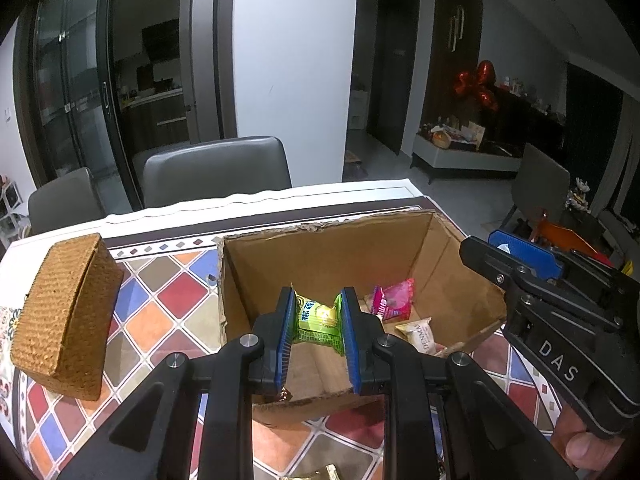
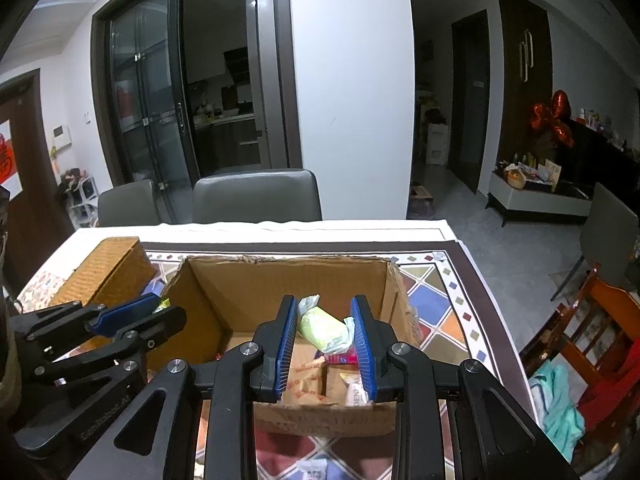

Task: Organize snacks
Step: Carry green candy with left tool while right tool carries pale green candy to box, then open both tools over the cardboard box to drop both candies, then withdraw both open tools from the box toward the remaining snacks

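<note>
Well, both claws hang over the open box [image 1: 400, 248]: the left claw [image 1: 316, 334] pinches a green snack [image 1: 318, 320], the right claw [image 2: 326, 344] a pale snack [image 2: 324, 328]; other snacks lie below them.

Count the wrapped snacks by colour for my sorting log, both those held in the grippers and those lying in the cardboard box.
Bright green, in the left gripper: 1
Pale green, in the right gripper: 1
Pink, in the cardboard box: 1
Cream, in the box: 1
Total: 4
</note>
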Available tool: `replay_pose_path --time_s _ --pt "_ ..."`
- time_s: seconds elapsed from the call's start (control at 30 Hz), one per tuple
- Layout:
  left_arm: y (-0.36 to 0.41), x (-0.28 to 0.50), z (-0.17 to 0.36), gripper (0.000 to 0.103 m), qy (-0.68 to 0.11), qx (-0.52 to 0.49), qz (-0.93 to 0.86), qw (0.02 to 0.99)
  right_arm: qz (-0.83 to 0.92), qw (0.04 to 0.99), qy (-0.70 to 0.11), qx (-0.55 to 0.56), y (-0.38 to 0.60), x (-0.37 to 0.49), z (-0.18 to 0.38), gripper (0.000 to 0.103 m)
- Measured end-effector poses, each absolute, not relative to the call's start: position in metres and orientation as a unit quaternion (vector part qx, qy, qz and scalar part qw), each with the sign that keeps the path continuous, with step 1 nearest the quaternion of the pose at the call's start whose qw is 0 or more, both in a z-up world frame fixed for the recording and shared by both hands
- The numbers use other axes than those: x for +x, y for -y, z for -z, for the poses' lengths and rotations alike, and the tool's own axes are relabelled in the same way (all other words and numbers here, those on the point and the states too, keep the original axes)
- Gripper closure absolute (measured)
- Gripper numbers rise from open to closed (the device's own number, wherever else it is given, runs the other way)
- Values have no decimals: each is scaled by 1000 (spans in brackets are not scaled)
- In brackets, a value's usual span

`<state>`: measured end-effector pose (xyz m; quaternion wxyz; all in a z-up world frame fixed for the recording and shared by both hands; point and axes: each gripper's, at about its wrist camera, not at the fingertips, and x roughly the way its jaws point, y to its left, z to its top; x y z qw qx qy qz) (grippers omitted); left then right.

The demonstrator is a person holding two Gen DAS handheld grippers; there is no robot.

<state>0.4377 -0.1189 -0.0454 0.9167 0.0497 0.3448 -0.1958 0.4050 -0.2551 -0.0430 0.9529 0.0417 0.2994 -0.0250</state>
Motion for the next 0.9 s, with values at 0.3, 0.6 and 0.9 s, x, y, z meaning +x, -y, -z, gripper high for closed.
replay_pose_path --time_s 0.3,0.6,0.9 --pt "118 438 47 63 -337 48 192 920 16 951 -305 35 255 413 47 67" --pt "109 435 42 33 -326 41 169 929 45 954 -295 32 259 410 41 31" --pt "108 421 31 31 -315 47 163 934 54 956 -288 31 260 401 33 27"
